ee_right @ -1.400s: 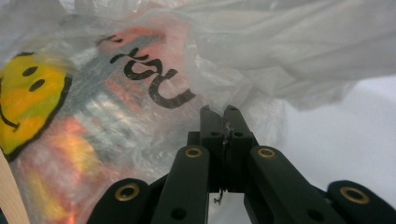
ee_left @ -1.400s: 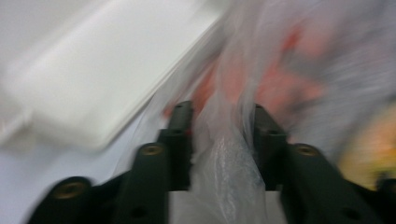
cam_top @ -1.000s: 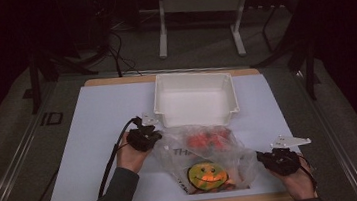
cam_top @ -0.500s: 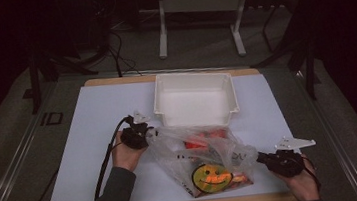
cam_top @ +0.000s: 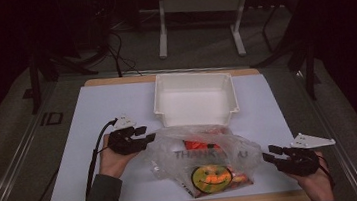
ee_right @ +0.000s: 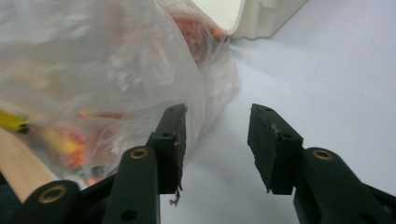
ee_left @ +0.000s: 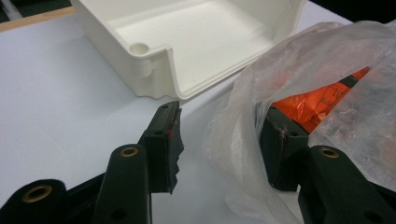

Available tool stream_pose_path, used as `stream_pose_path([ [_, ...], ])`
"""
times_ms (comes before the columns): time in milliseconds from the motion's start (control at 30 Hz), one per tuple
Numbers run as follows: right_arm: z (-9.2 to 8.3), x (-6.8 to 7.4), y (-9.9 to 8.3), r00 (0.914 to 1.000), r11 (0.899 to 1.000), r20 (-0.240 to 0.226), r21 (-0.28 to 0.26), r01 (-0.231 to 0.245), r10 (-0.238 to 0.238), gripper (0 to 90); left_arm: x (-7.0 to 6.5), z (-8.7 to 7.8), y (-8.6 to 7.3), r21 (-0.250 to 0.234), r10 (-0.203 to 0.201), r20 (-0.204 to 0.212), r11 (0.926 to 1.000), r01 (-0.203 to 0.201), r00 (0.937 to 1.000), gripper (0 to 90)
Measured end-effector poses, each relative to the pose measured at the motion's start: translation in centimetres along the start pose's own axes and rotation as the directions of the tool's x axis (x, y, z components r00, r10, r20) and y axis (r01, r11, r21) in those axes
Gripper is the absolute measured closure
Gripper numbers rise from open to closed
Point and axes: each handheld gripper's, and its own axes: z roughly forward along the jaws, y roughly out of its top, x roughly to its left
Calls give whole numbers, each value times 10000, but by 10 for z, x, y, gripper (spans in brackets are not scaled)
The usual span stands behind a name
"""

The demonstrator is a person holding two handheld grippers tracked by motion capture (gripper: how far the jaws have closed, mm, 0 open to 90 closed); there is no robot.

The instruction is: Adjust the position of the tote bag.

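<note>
bare white mat (cam_top: 92, 109) left of white bin (cam_top: 195, 98), plastic bag (cam_top: 208, 160) blocking the middle front

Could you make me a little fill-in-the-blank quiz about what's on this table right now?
1. The white bin behind the bag holds ____.
2. The face printed on the bag is coloured ____.
3. The jaws of the right gripper stand ____, with bare table between them.
4. A fold of the bag lies against one jaw of the ____ gripper.

Missing words: nothing; yellow; open; left
</note>
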Motion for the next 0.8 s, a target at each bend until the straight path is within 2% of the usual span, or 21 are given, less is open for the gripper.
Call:
stream_pose_path([
  [67,-6,-2,-1,9999,9996,-105,-276,-20,17,538,0,-1,1,-52,2,20,10000,-2,10000,528],
  [167,-14,-3,1,10000,9992,5,-406,39,-38,533,-2,-2,3,-192,61,140,9998,-58,9999,529],
  [367,-19,-1,14,9996,9968,-49,-739,289,-293,529,-10,-8,9,-474,295,184,9985,-286,9994,526],
  [633,-18,13,45,9932,9890,-741,-1246,799,-896,473,-17,-13,14,-608,553,347,9967,-531,9979,518],
  [733,-12,18,56,9884,9874,-1036,-1245,979,-1110,448,-20,-15,17,-714,627,358,9956,-600,9974,515],
  [800,-3,23,62,9822,9876,-1317,-1004,1209,-1336,424,-23,-18,19,-796,719,387,9945,-687,9967,514],
])
